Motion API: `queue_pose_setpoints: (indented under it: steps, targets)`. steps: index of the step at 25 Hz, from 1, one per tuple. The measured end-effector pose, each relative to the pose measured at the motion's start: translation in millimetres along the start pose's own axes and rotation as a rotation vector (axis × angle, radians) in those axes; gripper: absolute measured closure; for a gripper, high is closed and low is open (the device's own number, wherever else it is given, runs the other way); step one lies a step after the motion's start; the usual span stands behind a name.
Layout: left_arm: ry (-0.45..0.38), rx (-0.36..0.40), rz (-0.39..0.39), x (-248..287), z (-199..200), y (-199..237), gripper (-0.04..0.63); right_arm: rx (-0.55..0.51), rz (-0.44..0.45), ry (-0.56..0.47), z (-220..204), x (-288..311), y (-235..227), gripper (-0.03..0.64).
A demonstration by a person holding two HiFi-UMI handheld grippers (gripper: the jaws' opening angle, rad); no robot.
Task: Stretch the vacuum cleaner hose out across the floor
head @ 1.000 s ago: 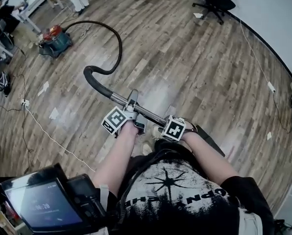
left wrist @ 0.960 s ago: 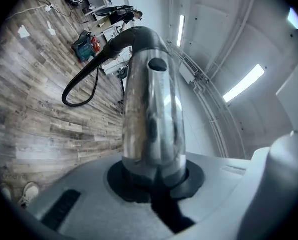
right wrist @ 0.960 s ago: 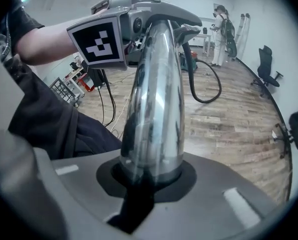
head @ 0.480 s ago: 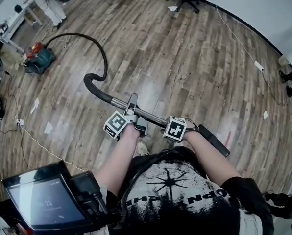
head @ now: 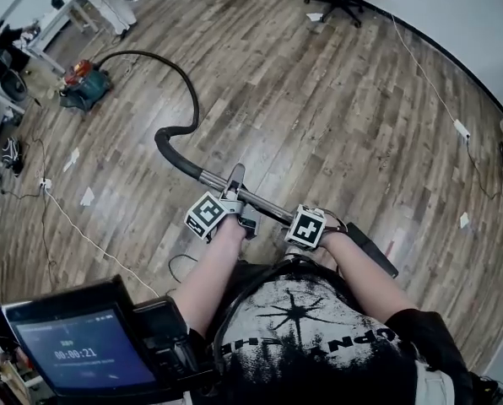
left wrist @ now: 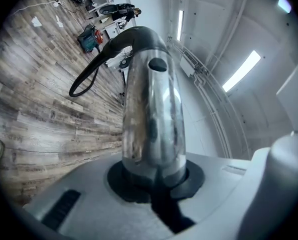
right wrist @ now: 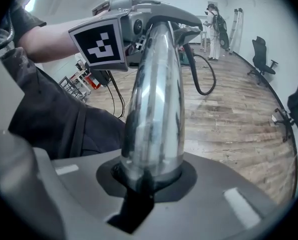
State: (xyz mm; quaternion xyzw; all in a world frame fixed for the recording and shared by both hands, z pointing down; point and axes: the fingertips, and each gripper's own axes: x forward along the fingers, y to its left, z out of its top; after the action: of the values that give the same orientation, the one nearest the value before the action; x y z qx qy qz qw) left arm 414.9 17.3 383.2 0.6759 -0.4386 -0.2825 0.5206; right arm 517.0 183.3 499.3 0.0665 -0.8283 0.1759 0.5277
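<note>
head view: we hold the left gripper (head: 232, 202) and the right gripper (head: 296, 224) clamped side by side on one shiny tube (head: 264, 207). the left one is nearer the hose end. the tube lies slantwise in front of us, its long axis running from upper left to lower right. from its upper-left end the hose (head: 184, 91) bends in a hook, then arcs away to the vacuum cleaner (head: 84, 88), which sits well apart on the wood floor (head: 336, 116) at the upper left. so the hose lies ahead and to the left of both grippers, and it is curved, not straight. we judge the slack comes out by drawing the tube away from the machine, along the tube's own line.

left gripper view: the jaws are closed hard on the tube, which rises from between them. past it we see the hose loop and the machine far off across the floor.

right gripper view: these jaws pinch the tube too. only here do we see the left gripper's marked cube (right wrist: 100, 44) farther up the same tube, with the hose curl beyond. we cannot make out the machine here.
</note>
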Motion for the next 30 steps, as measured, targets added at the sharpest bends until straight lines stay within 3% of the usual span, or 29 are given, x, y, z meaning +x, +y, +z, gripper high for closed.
queue_pose_setpoints:
  steps: [5,16,22,30]
  targets:
    - [-0.027,0.016,0.013,-0.8,-46.6,-6.1,0.557,-0.034,-0.014,0.002,-49.7,-6.8,1.1,0.541]
    - [-0.033,-0.001,0.017,-7.1,-69.8,-13.2,0.557,-0.045,-0.056,-0.02,-68.6,-18.7,7.8,0.54]
    - [-0.046,-0.01,0.002,-17.7,-60.6,-9.9,0.557,-0.06,-0.111,-0.038,-59.2,-15.6,10.2,0.532]
    - [-0.02,-0.048,-0.03,-60.9,-40.9,-13.6,0.557,-0.028,-0.139,-0.004,-34.5,-14.2,54.3,0.537]
